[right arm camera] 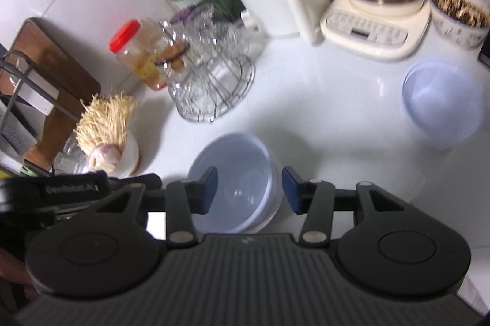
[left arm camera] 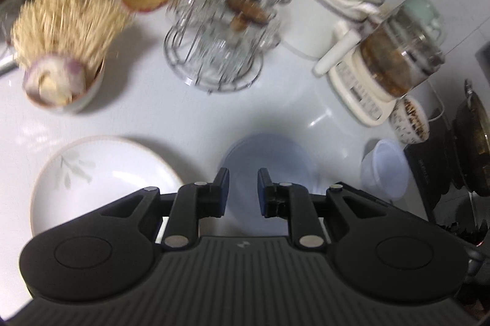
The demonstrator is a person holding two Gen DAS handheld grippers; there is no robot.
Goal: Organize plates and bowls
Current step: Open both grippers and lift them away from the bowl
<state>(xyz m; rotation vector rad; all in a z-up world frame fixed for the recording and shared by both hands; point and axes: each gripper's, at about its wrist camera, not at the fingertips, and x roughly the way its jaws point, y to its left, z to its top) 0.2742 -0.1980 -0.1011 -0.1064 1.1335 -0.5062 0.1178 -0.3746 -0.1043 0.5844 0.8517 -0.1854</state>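
The right gripper hangs above the pale blue bowl on the white counter, jaws spread wide to either side of it and gripping nothing. To take it cleanly, one finger should drop inside the rim and the other outside, then close on the wall. The left gripper hovers, jaws parted more narrowly and empty, over what looks like the same bowl, though blur makes that uncertain. The white plate lies just beside it; a second blue bowl sits well apart.

plate left of bowl; wire rack behind both
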